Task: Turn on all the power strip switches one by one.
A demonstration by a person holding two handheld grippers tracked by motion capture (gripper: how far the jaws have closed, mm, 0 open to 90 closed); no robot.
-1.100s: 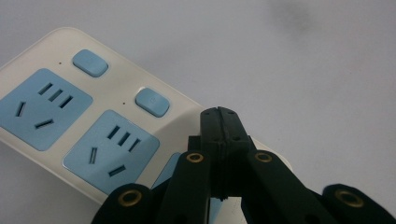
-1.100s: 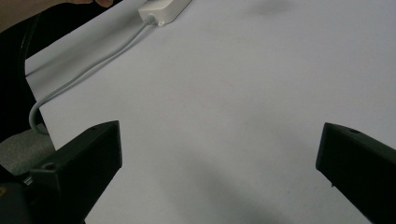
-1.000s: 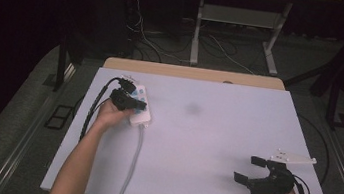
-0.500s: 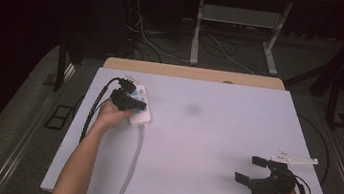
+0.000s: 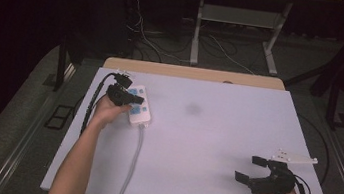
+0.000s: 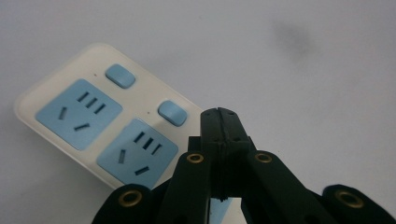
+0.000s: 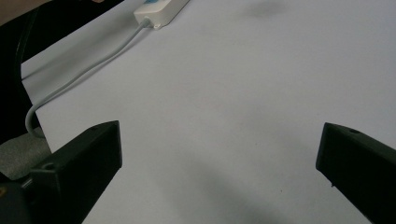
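- High view: white power strip with blue sockets (image 5: 137, 105) lies near the far left corner of the pale worktop (image 5: 204, 146), its grey cord (image 5: 132, 162) running to the near edge. Left tool (image 5: 129, 97) hovers over the strip; right tool (image 5: 250, 171) sits near the near right corner.
- Left gripper view: left tool (image 6: 219, 119), jaws pressed together on nothing, points beside a blue button (image 6: 172, 113) of the strip (image 6: 56, 79).
- Right gripper view: right tool (image 7: 219, 154), jaws wide apart over bare worktop (image 7: 233, 93); strip end (image 7: 159, 11) far off.

Your white power strip (image 5: 139, 107) lies flat at the worktop's (image 5: 213, 148) far left, blue sockets and two blue switches facing up, its grey cord (image 5: 132, 162) trailing toward you.
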